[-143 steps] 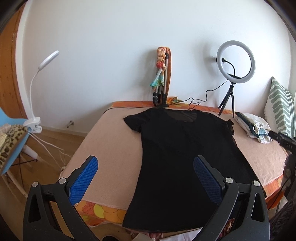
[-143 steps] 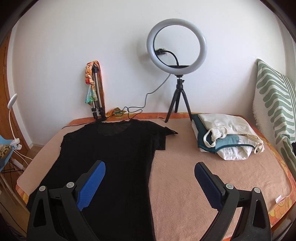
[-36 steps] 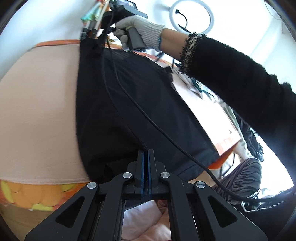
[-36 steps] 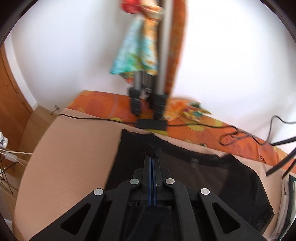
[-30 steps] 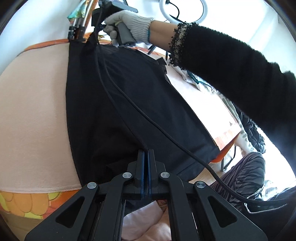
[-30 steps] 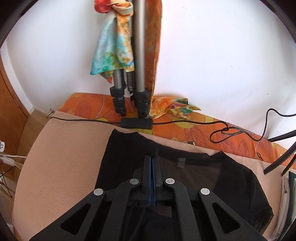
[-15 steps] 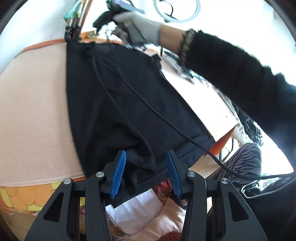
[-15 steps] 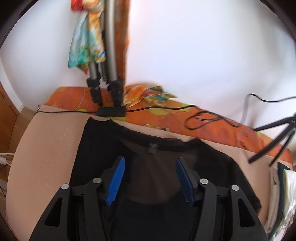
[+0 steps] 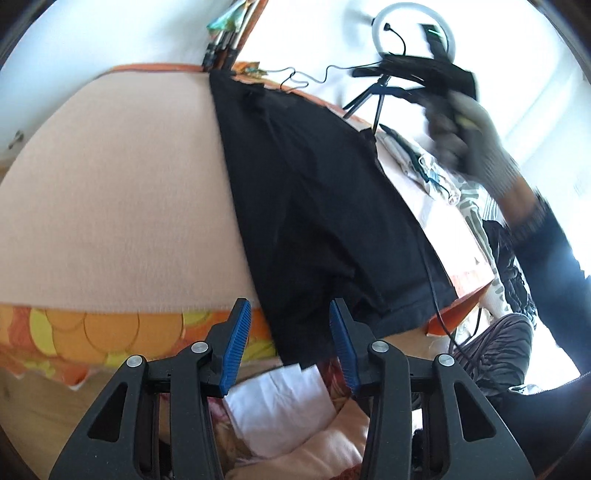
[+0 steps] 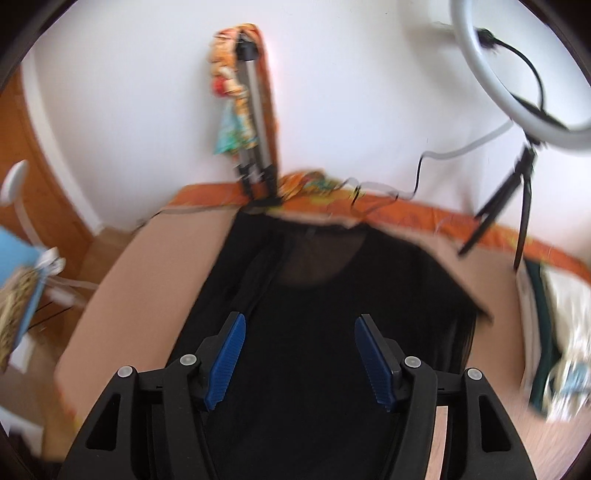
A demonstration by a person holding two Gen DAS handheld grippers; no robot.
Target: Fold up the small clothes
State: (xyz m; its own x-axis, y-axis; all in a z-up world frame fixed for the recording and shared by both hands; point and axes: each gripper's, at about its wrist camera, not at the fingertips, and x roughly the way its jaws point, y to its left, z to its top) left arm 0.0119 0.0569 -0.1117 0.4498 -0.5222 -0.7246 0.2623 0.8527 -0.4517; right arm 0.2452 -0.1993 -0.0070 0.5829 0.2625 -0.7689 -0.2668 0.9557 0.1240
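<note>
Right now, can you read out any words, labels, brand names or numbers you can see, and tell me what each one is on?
No readable text in either view.
Black short-sleeved T-shirt: a small tag inside its neckline, too blurred to read.
Small green-lit screen by the white ring light: too small and overexposed to read.
Folded white and teal clothes: no print can be made out.

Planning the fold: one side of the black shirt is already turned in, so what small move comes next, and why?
Probably take the right tool to the right sleeve and pinch it: that sleeve lies unfolded on the shirt, and both tools are open and empty.
</note>
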